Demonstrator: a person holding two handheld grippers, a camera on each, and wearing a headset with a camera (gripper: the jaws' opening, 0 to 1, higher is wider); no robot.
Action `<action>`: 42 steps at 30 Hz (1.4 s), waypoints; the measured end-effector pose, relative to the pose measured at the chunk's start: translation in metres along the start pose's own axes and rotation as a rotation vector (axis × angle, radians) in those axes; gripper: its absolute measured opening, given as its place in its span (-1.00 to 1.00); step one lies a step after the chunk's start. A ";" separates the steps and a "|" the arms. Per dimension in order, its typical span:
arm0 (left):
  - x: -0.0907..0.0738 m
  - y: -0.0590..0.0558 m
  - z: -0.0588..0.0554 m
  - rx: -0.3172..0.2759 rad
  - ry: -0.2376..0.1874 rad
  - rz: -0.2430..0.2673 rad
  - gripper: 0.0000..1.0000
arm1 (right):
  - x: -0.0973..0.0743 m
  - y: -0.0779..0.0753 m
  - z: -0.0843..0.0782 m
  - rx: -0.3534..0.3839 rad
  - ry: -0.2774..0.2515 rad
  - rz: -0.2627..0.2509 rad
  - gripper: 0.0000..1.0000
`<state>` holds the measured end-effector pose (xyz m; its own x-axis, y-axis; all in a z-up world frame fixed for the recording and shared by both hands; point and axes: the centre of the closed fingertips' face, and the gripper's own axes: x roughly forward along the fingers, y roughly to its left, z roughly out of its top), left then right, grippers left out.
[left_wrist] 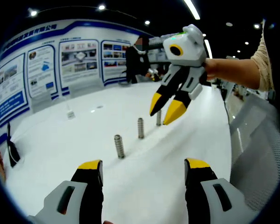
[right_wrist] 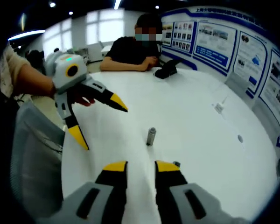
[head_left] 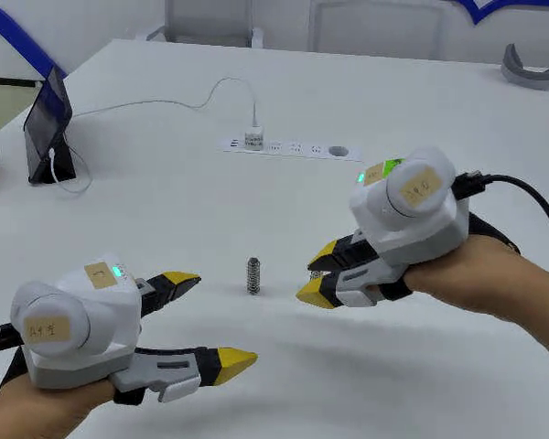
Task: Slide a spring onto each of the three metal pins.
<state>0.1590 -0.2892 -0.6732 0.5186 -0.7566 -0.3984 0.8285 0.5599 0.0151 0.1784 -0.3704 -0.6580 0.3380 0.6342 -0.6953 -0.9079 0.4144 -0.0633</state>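
Left pin (left_wrist: pixel 119 146) and middle pin (left_wrist: pixel 140 127) look sprung; right gripper (head_left: pixel 304 281), jaws narrowly apart, tends right pin (left_wrist: pixel 158 117). Next, finish it straight down. Left gripper (head_left: pixel 225 316) gapes wide.

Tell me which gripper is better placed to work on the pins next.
Right, probably. The right gripper has its tips right beside the end pin of the row, jaws slightly apart. The left gripper is wide open and sits back from the nearest pin, with bare table between.
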 end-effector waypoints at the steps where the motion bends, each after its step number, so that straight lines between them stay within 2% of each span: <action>1: 0.000 -0.001 0.001 0.000 -0.001 -0.001 0.45 | -0.002 0.000 -0.002 0.006 -0.003 -0.004 -0.52; 14: 0.001 -0.002 0.004 -0.003 -0.005 -0.004 0.51 | -0.041 -0.011 -0.031 0.080 -0.049 -0.081 -0.46; 22: 0.000 -0.002 0.004 -0.006 -0.003 -0.001 0.53 | -0.064 -0.026 -0.054 0.107 -0.068 -0.140 -0.40; 28: 0.001 -0.003 0.004 -0.005 0.001 0.000 0.54 | -0.073 -0.032 -0.067 0.119 -0.091 -0.172 -0.28; 36: 0.001 -0.003 0.001 -0.012 0.007 0.004 0.55 | -0.079 -0.036 -0.078 0.133 -0.134 -0.190 -0.06; 42: 0.001 -0.002 -0.001 -0.017 0.007 0.009 0.56 | -0.085 -0.037 -0.088 0.153 -0.158 -0.208 0.02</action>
<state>0.1576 -0.2905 -0.6741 0.5245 -0.7490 -0.4050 0.8199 0.5725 0.0031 0.1618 -0.4971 -0.6591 0.5584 0.6143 -0.5576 -0.7712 0.6320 -0.0761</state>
